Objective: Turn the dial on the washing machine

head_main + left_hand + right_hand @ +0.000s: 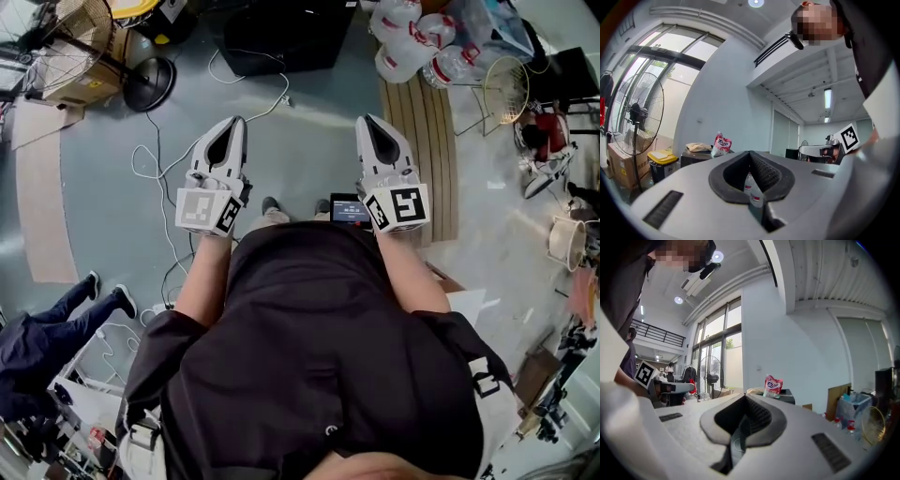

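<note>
The left gripper (pixel 232 124) and right gripper (pixel 367 122) are held side by side before the person's chest, pointing forward over the floor. Both have their jaws closed together with nothing held. The washer (pixel 281 37), a dark box with a pink bag (pixel 721 144) on top, stands well ahead of them. Its dial cannot be made out.

No legible text anywhere. Pink-red pouch (pixel 773 385): white lettering, too small to read. Bottles (pixel 412 37): red labels, unreadable. Small screen (pixel 349 210): characters blurred. Cubes on left gripper (pixel 235 122) and right gripper (pixel 367 120): black-and-white square markers only.
</note>
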The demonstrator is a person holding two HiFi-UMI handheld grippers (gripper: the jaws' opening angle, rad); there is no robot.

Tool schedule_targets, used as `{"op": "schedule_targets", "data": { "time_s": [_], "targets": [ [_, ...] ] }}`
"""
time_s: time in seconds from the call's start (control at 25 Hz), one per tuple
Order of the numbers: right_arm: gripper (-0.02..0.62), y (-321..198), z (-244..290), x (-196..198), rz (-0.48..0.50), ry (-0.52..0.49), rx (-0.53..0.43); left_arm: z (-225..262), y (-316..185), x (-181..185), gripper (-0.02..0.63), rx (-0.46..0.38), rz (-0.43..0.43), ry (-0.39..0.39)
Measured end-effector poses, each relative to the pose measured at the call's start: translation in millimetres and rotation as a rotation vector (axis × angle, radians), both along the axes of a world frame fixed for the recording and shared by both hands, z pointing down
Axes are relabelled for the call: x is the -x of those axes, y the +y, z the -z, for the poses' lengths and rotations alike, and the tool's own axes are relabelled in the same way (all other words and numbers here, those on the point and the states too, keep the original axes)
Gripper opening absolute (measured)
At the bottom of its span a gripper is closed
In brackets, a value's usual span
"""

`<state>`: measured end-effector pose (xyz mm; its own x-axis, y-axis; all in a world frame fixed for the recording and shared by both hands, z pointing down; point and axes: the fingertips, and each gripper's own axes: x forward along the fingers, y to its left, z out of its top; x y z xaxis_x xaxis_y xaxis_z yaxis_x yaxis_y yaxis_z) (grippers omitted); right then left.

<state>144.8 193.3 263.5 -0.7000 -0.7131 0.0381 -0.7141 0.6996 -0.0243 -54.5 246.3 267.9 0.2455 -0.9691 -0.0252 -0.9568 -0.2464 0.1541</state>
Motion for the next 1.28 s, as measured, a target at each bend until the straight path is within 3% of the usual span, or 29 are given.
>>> {"op": "schedule_targets", "data": {
  "time_s": [0.24, 0.72, 1.28],
  "targets": [
    [0.003, -14, -11, -46, -0.012, -0.013, 0.041, 0, 0, -43, -0.005, 0.026, -0.011, -0.006],
    [0.002, -21, -12, -63, -0.01, -0.018, 0.047, -3, 4, -64, -0.005, 0.013, 0.03, -0.029],
    [0.002, -13, -23, -66, 0.028, -0.024, 0.096, -11, 1, -87, -0.005, 0.039, -0.02, -0.01]
  ]
}}
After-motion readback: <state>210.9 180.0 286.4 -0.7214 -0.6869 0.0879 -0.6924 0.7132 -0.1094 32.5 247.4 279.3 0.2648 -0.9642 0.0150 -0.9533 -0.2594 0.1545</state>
